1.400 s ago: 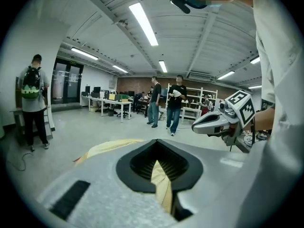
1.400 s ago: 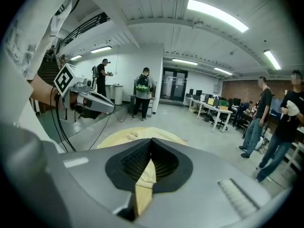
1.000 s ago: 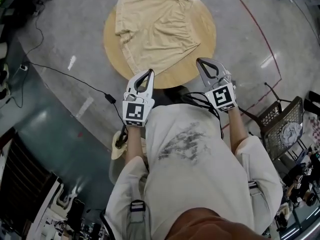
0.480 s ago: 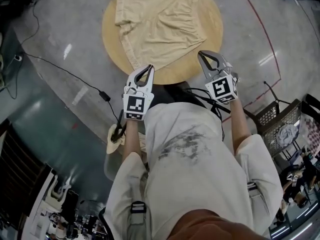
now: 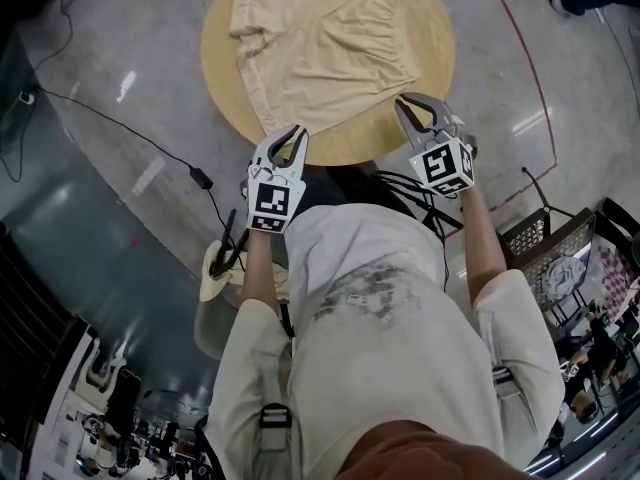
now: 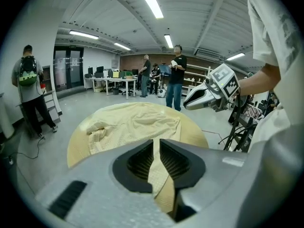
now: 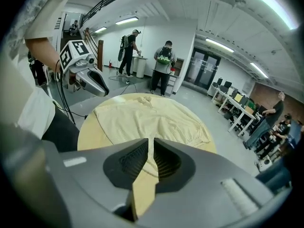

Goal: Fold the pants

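Grey polished floor (image 5: 120,58) on every side, with a thin black cable (image 5: 150,146) trailing across it at 9 o'clock. Round wooden counter (image 5: 350,148) at 12 o'clock in the head view. Spread across most of it, pale yellow pants (image 5: 325,43), opened out flat with light wrinkling and a lumpy fold on the 9 o'clock side. Bare wood showing as a band from 3 through 6 to 9 o'clock.

At the counter's 7 o'clock edge, left gripper (image 5: 294,132), angled down over the near corner of the cloth. Jaws just been opening, slightly parted, clamping nothing, with only cloth and wood seen through the slit. At 5 o'clock, right gripper (image 5: 412,101), jaws likewise just eased apart to a narrow gap, released and empty. Hard to tell whether either tip touches the fabric.
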Motion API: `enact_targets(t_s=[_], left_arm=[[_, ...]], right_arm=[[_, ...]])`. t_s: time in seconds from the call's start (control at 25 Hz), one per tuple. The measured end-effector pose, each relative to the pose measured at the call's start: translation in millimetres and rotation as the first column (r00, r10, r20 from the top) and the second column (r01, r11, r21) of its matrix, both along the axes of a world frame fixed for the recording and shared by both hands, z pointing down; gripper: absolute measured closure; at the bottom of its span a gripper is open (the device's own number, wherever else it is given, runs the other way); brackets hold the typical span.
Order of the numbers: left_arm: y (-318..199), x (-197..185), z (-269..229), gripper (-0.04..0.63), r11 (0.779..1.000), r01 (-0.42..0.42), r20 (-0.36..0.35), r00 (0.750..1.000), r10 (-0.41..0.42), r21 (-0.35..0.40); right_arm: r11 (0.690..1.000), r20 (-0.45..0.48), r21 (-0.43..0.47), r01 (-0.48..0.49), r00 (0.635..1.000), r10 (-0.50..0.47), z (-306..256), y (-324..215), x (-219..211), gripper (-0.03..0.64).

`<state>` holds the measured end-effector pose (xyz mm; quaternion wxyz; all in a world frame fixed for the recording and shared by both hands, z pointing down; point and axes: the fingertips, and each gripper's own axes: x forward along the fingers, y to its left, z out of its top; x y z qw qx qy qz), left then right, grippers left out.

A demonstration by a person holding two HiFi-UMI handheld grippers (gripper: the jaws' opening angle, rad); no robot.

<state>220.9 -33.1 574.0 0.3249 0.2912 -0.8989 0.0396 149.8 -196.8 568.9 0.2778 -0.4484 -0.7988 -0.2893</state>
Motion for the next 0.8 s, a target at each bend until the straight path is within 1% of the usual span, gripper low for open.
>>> enact_targets(t_s=[0.48,0.8], left_arm=[[1,9,46,0.513,0.999,-0.027,-0.067,0.997,0.024,-0.04],[10,23,77,0.476,0.997,-0.027,-0.13,0.991,0.017,-0.076]], right_arm=[[0.996,-0.044,0.062,0.062,0.997,-0.059,43,-5,-4,0.532],[0.983,-0.078,0.133,0.129,0.99,-0.119,74,-10,-6,0.486]])
